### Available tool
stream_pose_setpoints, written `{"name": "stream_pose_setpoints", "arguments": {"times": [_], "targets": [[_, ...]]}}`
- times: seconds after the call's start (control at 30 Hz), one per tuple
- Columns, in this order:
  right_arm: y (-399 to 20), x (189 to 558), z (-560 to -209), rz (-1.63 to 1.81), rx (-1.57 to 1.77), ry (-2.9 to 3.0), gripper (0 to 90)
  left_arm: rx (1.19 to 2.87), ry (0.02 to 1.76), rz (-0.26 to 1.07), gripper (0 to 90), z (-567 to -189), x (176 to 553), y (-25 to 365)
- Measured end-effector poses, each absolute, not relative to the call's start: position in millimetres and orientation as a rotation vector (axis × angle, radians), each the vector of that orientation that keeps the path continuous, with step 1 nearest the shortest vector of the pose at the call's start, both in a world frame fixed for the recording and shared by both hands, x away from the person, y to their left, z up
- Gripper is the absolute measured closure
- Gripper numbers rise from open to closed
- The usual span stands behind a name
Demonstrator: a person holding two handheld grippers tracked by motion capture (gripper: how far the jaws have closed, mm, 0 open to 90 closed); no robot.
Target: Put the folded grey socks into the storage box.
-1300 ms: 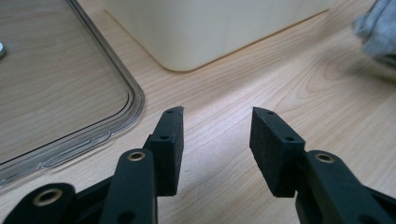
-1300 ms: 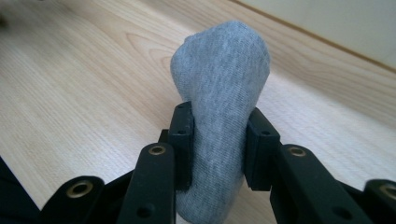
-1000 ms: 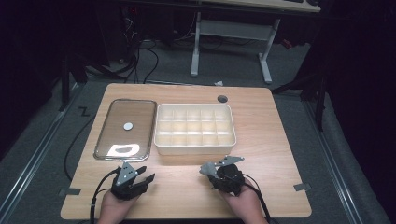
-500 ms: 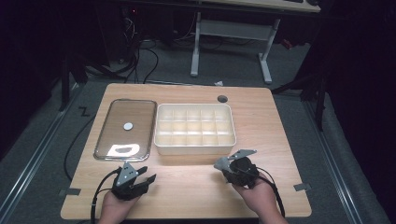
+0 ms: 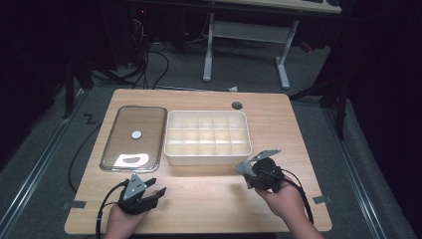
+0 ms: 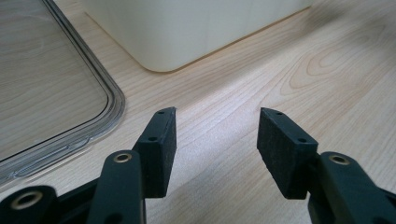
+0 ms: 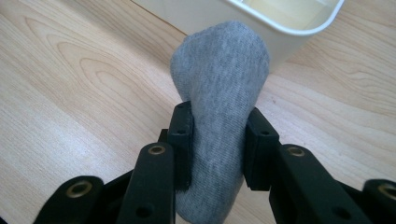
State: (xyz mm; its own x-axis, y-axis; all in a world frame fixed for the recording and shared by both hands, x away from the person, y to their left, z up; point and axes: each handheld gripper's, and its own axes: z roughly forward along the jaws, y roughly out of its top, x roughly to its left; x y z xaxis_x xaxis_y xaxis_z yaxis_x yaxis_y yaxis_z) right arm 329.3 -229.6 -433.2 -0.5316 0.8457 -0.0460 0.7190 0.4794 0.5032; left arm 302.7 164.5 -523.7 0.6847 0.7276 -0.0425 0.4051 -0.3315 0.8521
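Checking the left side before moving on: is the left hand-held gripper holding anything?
No, the left hand-held gripper has open jaws with just bare table between them.

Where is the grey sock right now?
The grey knitted sock is clamped between the right gripper's black fingers in the right gripper view, held above the wooden table just in front of the cream plastic compartment tray's near right corner.

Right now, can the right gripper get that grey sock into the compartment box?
Probably yes. The right gripper is shut on the grey sock just off the white compartment box, near its right front corner; the box stands open-topped and its clear lid lies aside.
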Motion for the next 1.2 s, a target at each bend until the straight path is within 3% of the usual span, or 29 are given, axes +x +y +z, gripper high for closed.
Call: {"name": "stream_pose_setpoints", "arguments": {"times": [0.43,1.2], "targets": [[-227.2,359.0,-396.8,0.596,1.328,2.430,69.8,1.982,0.852,0.409,46.4,-525.3,303.3,161.2],[-214.8,437.0,-407.3,0.477,1.473,2.497,70.6,1.983,0.840,0.403,46.2,-525.1,303.5,161.4]]}}
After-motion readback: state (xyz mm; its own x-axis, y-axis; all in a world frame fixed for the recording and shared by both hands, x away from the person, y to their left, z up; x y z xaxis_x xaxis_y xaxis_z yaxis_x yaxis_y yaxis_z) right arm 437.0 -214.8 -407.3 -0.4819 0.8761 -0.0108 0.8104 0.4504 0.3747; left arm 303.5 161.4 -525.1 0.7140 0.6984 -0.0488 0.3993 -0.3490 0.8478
